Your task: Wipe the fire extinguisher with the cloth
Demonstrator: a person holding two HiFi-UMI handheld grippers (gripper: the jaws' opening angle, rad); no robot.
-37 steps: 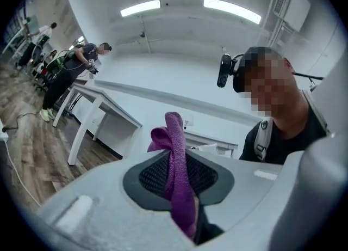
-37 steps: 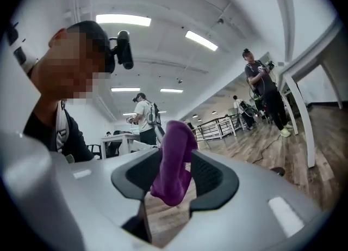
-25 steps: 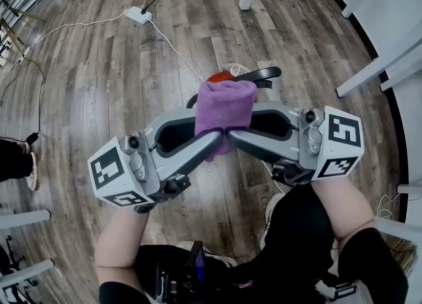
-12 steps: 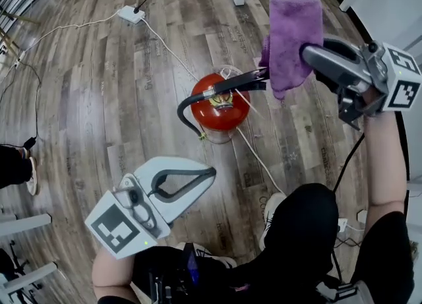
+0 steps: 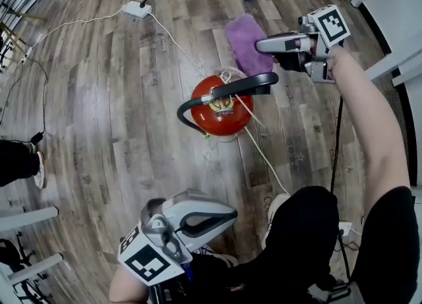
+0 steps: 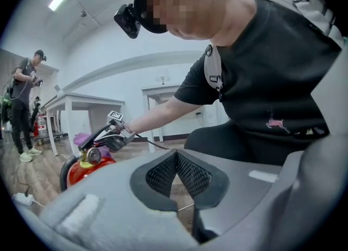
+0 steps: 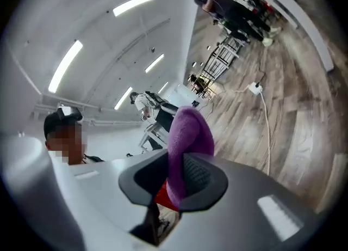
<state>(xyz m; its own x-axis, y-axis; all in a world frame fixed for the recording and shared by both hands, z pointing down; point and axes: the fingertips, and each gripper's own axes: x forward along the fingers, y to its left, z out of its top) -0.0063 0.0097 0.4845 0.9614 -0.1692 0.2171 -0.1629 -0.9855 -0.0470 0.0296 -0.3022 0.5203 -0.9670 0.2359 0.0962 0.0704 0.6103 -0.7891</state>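
Extinguisher [image 5: 221,108]: stands on the wood floor [image 5: 99,118], centre of the head view, red body seen from above, black lever [image 5: 241,85] across its top.

Change: a second ago both grippers held the cloth [image 5: 247,42] together over the extinguisher. Now the right gripper [image 5: 264,45] has it alone. Its jaws have narrowed and pinch a purple fold, which bulges out past the pads. The cloth has swung to the upper right and come down to upper centre, just beyond the lever. Can't tell if it is touching.

Left gripper [image 5: 227,218]: let go, jaws now fully together with nothing between them, pulled back to the lower edge of frame, well clear of the extinguisher.

Reading: handover done, wiping looks about to start, one-handed, from the far side of the top.

Pose: right arm stretched long up the right of the frame, gripper about level, pointing frame-left at the extinguisher head. Left arm tucked near the body, gripper pointing right.
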